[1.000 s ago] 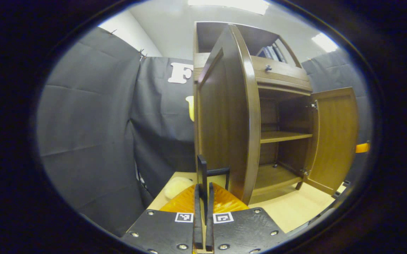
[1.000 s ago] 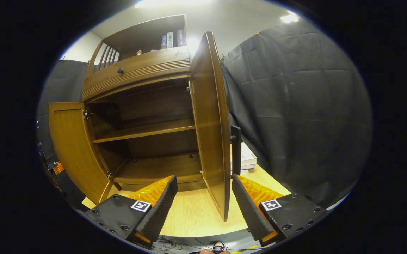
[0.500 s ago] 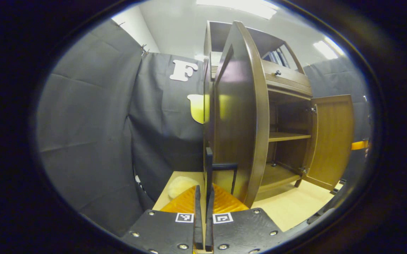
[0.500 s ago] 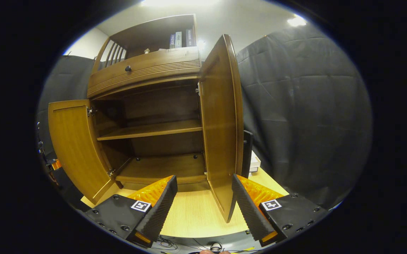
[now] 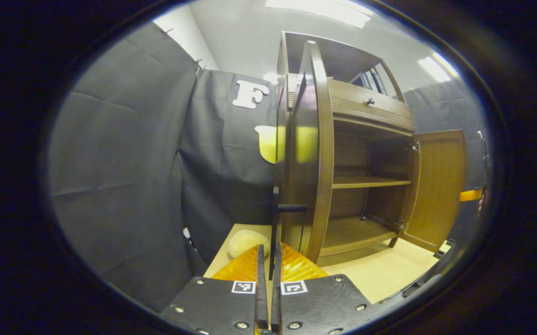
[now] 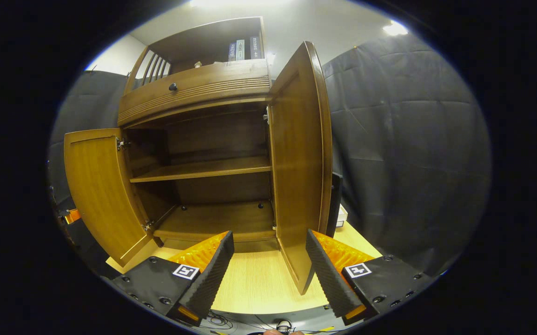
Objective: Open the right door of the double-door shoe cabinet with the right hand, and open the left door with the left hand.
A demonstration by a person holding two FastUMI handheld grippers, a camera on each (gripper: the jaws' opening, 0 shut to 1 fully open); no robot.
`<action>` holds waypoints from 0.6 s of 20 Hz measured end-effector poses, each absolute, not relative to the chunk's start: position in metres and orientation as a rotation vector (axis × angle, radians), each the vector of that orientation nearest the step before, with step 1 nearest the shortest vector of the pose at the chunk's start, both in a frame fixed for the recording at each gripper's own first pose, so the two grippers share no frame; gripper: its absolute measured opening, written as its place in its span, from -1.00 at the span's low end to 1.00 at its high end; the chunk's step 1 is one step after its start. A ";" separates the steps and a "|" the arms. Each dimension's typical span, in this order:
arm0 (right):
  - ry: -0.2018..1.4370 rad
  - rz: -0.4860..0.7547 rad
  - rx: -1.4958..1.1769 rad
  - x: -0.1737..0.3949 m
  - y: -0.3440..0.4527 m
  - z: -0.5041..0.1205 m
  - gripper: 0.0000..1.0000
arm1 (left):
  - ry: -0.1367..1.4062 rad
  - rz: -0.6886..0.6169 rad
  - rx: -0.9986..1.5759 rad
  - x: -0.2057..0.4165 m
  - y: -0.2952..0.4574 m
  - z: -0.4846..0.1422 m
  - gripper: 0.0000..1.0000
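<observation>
We saw the cabinet [image 6: 203, 139] on the worktop [image 6: 254, 284] with both doors swung out. The left door [image 5: 312, 153] stood edge-on toward us, its long axis upright; the left gripper [image 5: 268, 260] had its fingers pinched on the door's handle [image 5: 275, 218]. The right door [image 6: 301, 158] angled outward, its free edge between the right gripper's [image 6: 268, 260] wide-spread fingers, untouched. Open worktop lay ahead.

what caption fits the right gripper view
Open right gripper faces the cabinet, both doors swung open.
</observation>
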State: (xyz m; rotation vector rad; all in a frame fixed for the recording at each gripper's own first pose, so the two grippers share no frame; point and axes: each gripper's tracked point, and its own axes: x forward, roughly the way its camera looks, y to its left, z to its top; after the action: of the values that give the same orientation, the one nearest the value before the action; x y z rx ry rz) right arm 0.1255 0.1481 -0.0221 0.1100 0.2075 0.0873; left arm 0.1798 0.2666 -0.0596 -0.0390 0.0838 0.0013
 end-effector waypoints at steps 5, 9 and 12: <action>0.206 0.109 0.111 0.131 0.149 -0.020 0.96 | 0.053 0.079 -0.021 0.137 0.268 -0.025 -0.91; 0.192 0.119 0.105 0.133 0.147 -0.012 0.84 | 0.012 0.105 -0.015 0.114 0.251 0.018 -0.89; 0.174 0.122 0.122 0.134 0.144 0.001 0.96 | -0.040 0.136 -0.076 0.110 0.238 0.050 -0.49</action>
State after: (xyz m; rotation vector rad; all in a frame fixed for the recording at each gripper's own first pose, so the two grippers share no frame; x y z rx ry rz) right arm 0.1343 0.1440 0.0015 0.1218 0.1736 0.1223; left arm 0.1100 0.2378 0.0501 -0.0762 -0.0395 0.1360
